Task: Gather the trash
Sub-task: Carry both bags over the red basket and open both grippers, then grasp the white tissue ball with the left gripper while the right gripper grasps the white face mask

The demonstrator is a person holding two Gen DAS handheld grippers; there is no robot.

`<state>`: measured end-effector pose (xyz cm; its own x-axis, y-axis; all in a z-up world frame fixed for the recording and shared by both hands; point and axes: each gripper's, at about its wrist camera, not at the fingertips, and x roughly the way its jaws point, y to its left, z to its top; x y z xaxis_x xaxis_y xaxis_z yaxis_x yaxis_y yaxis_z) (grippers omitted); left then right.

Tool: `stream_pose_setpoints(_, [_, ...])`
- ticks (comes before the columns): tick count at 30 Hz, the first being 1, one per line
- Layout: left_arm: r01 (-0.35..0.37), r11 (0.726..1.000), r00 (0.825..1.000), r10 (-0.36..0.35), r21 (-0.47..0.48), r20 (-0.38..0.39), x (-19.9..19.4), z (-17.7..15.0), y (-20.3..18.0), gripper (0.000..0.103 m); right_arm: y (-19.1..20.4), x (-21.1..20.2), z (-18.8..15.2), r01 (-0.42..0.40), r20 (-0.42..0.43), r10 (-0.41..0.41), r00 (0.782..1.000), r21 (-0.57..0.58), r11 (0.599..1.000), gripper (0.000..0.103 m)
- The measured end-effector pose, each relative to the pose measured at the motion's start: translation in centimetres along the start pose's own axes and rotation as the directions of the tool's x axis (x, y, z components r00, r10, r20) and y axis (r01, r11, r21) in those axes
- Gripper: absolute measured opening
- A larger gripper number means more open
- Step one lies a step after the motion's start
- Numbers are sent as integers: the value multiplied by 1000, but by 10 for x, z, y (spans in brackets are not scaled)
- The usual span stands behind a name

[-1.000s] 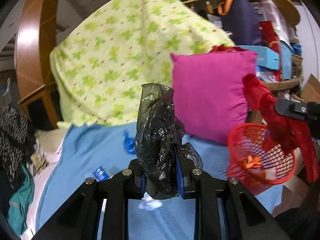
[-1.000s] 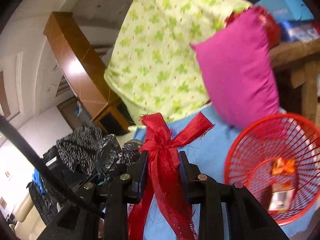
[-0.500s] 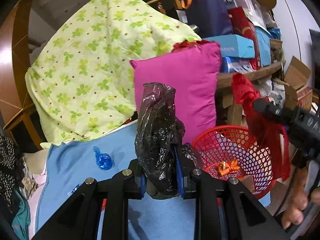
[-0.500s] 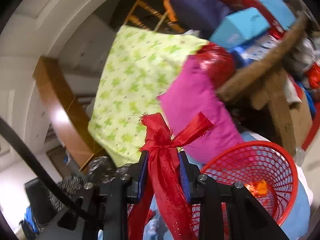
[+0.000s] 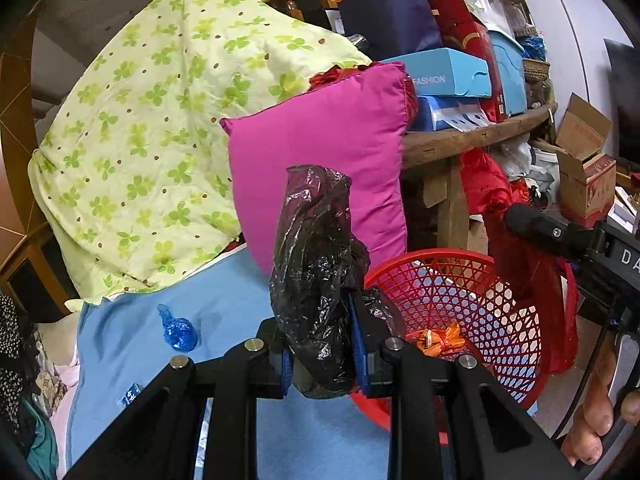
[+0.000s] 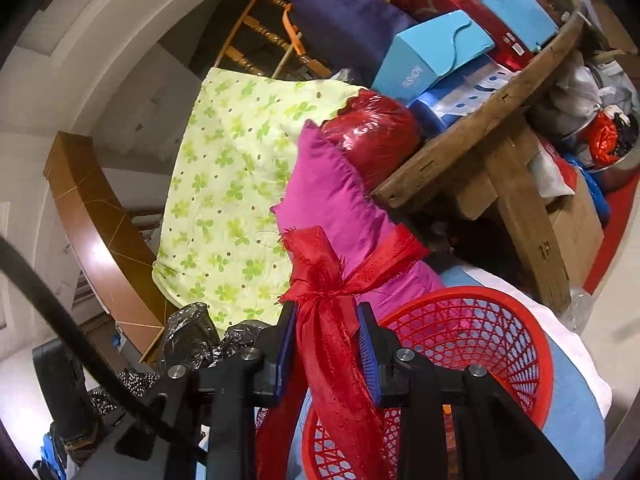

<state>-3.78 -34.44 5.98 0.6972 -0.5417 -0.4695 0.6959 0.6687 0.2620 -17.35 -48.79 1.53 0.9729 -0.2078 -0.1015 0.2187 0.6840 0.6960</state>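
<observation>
My left gripper (image 5: pixel 322 344) is shut on a crumpled black plastic bag (image 5: pixel 316 264) and holds it upright just left of the red mesh basket (image 5: pixel 480 312). The basket holds orange wrappers (image 5: pixel 438 342). My right gripper (image 6: pixel 326 348) is shut on a red ribbon (image 6: pixel 328 312) that hangs down over the basket's rim (image 6: pixel 500 304). In the left wrist view the right gripper shows at the right edge with the red ribbon (image 5: pixel 532 280) dangling beside the basket. A blue foil wrapper (image 5: pixel 178 330) lies on the blue sheet (image 5: pixel 132 360).
A pink pillow (image 5: pixel 324 148) and a green clover-print pillow (image 5: pixel 160 128) lean behind the basket. A wooden table (image 5: pixel 472 136) stacked with boxes stands at the right. Dark clothes (image 5: pixel 12 360) lie at the left edge.
Both grippers have moved right, toward the basket. The basket now sits closer under the right gripper's ribbon, and the black bag stands nearer its left rim.
</observation>
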Motion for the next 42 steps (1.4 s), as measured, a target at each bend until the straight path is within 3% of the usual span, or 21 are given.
stream_pose_setpoints(10, [102,995,995,-102,-14,-4,18,3,-11,27,-14,-2,6,12,13,-13,1000,35,999,33])
stream_pose_setpoints(20, [279,952,954,-290,-123,-77,59,-9,-8,30,-24,1,8,48,0,-48,999,67,997,34])
stream_pose_setpoints(23, [311,940,941,-325,-140,-96,67,-13,-8,42,-25,4,7,62,-13,-61,998,73,995,34])
stream_pose_setpoints(26, [309,942,944,-321,-134,-77,65,-15,-6,58,-25,7,7,71,-21,-70,997,75,995,35])
stream_pose_setpoints(28, [310,941,945,-321,-133,-67,62,-16,-2,60,-25,10,6,76,-36,-73,997,81,994,42])
stream_pose_setpoints(29, [300,945,949,-310,-129,-63,59,-17,1,60,-26,12,6,76,-46,-72,996,90,993,59])
stream_pose_setpoints(30, [290,949,953,-298,-125,-58,57,-19,6,60,-25,12,5,81,-42,-78,996,93,992,68])
stream_pose_setpoints(34, [233,964,969,-241,-127,-47,49,-28,29,61,-14,14,2,68,-25,-66,997,58,996,68])
stream_pose_setpoints(38, [121,982,991,-128,-145,-43,37,-49,71,61,5,23,-4,34,-22,-34,999,16,999,68])
stream_pose_setpoints(42, [-2,979,998,-13,-205,-67,24,-83,127,64,36,34,-18,-39,-30,37,999,-49,998,68])
